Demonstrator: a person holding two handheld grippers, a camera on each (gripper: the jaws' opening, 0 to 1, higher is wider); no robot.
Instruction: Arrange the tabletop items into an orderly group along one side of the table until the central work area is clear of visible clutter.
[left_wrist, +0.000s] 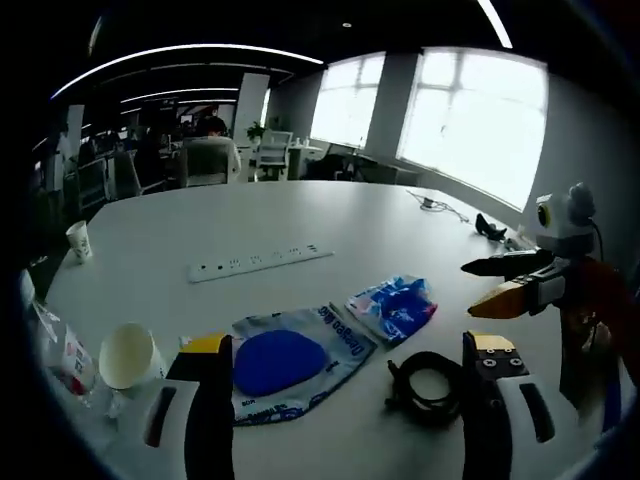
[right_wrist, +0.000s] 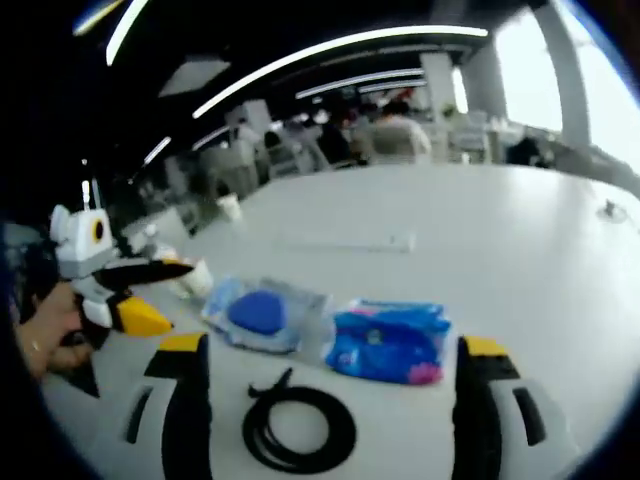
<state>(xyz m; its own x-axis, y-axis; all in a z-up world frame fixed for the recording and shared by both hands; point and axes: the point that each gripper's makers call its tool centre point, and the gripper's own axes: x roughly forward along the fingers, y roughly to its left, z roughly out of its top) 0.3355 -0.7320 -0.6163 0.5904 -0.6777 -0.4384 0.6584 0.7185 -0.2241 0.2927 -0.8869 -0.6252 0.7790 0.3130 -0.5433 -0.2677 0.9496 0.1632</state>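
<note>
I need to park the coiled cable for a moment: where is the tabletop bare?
Bare: the wide stretch beyond the power strip toward the windows, and the table beyond the blue packet. Crowded: the near edge, where the black cable coil, the pouch with the blue disc and a paper cup lie close together.

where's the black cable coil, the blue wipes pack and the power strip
black cable coil (right_wrist: 300, 430), right gripper view, on the coil's upper loop
blue wipes pack (right_wrist: 388, 343), right gripper view, middle of its top face
power strip (left_wrist: 260, 261), left gripper view, middle of the white bar
</note>
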